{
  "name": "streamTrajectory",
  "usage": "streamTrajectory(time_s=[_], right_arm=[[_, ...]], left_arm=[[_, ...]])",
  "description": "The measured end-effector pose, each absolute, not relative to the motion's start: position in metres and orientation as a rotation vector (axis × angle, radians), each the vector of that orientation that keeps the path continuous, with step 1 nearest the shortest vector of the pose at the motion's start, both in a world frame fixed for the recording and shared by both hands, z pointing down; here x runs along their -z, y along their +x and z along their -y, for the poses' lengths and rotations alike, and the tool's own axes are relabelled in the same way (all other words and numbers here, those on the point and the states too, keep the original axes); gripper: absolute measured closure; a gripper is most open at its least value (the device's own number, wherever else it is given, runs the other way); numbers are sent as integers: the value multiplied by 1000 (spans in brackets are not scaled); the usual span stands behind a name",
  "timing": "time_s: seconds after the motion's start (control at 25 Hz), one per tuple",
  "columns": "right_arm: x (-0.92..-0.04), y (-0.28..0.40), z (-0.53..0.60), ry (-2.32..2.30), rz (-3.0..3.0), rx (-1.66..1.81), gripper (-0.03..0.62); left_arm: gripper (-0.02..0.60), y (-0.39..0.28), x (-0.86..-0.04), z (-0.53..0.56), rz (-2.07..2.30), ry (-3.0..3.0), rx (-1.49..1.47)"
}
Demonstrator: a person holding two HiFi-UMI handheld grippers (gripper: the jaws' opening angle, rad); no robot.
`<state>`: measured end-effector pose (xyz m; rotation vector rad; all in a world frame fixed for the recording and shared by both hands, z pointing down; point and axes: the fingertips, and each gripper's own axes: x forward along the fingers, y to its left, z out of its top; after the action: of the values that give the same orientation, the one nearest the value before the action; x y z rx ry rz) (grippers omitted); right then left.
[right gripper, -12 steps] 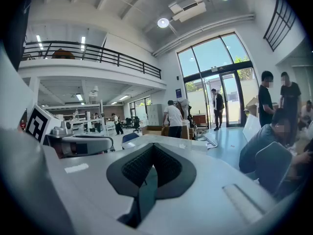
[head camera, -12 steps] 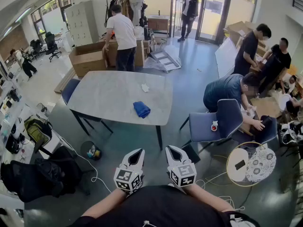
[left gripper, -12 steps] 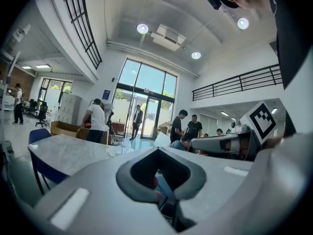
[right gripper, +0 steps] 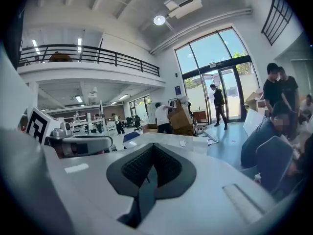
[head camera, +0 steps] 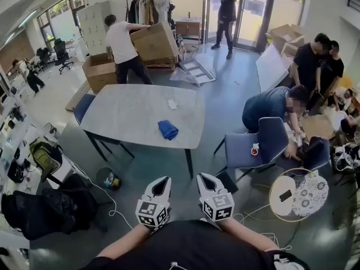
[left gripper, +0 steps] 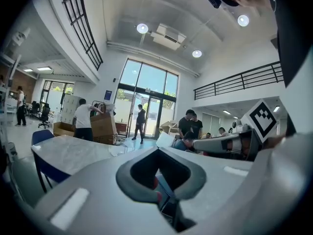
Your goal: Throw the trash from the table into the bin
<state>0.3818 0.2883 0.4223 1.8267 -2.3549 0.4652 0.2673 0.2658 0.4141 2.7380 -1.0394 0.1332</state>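
The head camera is set high and tilted steeply down, with the table point(head camera: 140, 114) well off at 12 o'clock. Each gripper camera is carried low and aimed along its fingers point(left gripper: 128, 179) toward that far table. Table and glass doors point(head camera: 247, 10), seemingly at 1 o'clock, are shared by all views.

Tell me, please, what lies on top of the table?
On the table lie a blue cloth, near the edge closest to the person, and a small crumpled white scrap farther back. Anything under the cloth is covered and cannot be seen.
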Motion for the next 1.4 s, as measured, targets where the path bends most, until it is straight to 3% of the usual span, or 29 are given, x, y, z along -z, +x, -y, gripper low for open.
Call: streamTrajectory(time_s=[1.4], right_arm=[[-435,435,-271,1656,2502,-607,565]], left_arm=[[581,291,-414,-269,1421,2599,-76]])
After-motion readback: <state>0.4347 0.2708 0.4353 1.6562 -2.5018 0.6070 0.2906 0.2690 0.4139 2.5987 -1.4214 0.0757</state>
